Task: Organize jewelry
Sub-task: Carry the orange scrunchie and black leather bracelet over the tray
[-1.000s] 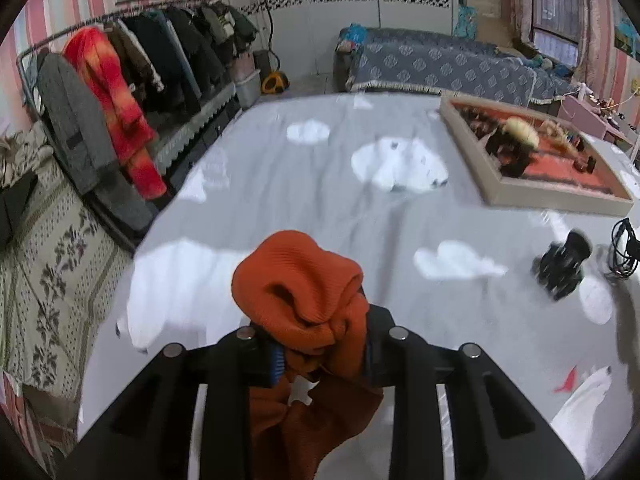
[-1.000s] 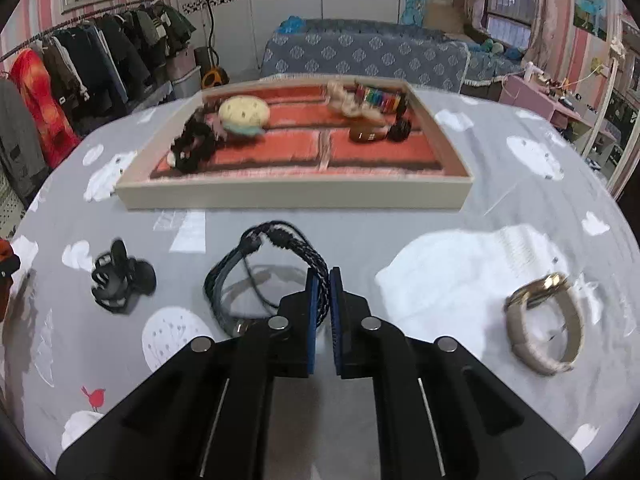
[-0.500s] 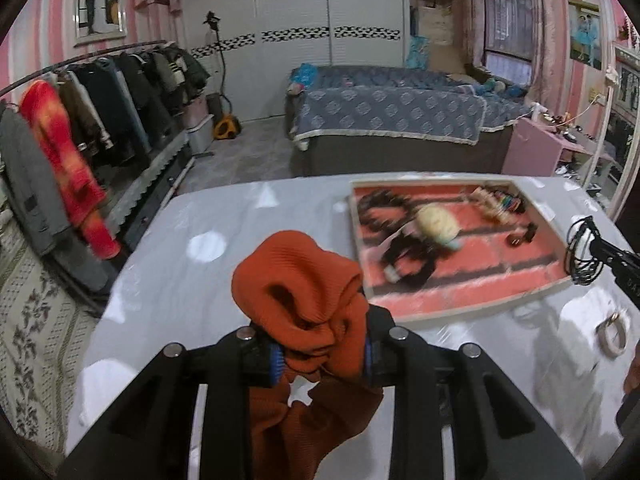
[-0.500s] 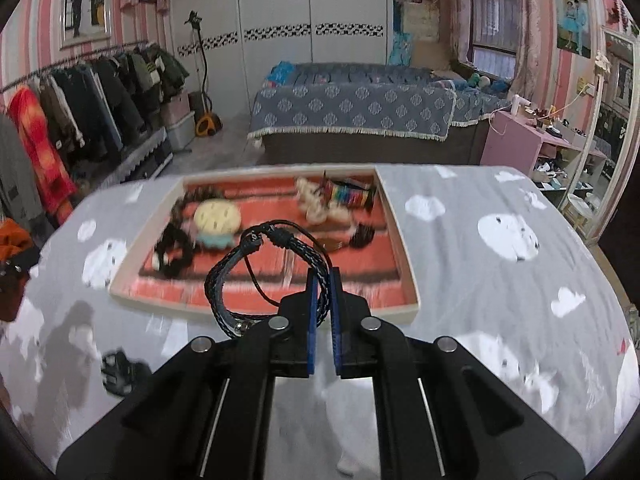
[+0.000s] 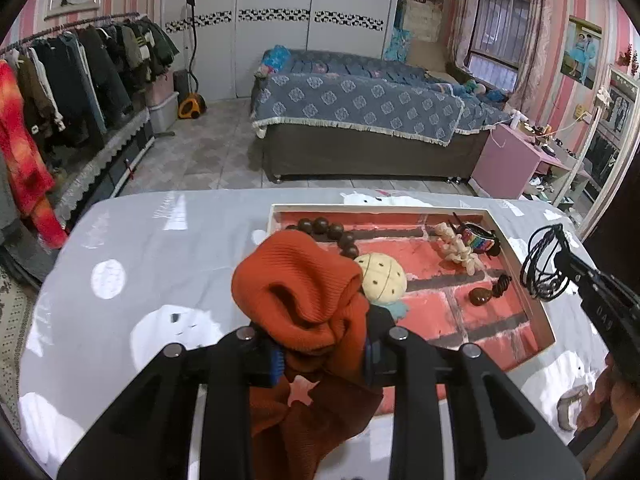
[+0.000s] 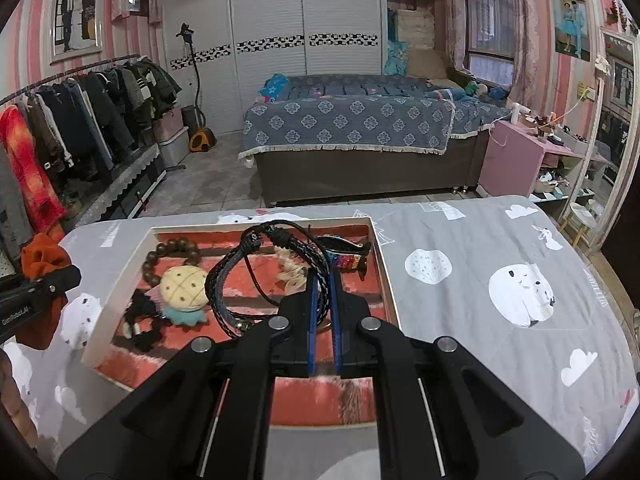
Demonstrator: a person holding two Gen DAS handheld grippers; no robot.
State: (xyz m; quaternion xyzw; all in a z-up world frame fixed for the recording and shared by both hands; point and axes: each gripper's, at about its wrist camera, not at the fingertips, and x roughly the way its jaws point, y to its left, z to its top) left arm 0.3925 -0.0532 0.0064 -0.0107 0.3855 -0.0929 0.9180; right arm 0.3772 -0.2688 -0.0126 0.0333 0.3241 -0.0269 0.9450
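Observation:
My left gripper (image 5: pixel 320 354) is shut on an orange knitted scrunchie (image 5: pixel 296 292), held above the grey cloud-print table at the left edge of the cream tray (image 5: pixel 380 208). My right gripper (image 6: pixel 323 280) is shut on a black braided bracelet (image 6: pixel 256 276), which hangs over the tray's (image 6: pixel 116 280) red brick-pattern floor. In the tray lie a wooden bead bracelet (image 5: pixel 332 232), a cream pineapple-shaped piece (image 6: pixel 184 286), a shell bracelet (image 5: pixel 456 246) and a rainbow clip (image 6: pixel 348 260). Each gripper shows in the other's view: the right gripper (image 5: pixel 568 260) with the bracelet (image 5: pixel 540 276), the left gripper (image 6: pixel 60 276) with the scrunchie (image 6: pixel 42 256).
A beige-strapped watch (image 5: pixel 570 404) lies on the table right of the tray, near a person's hand (image 5: pixel 608 392). A black hair piece (image 6: pixel 140 320) sits in the tray's near left corner. Beyond the table's far edge stand a bed (image 6: pixel 348 128) and a clothes rack (image 6: pixel 80 112).
Both grippers have risen and come over to the tray. The left swung right with the scrunchie; the right lifted the bracelet off the table and carried it over the tray.

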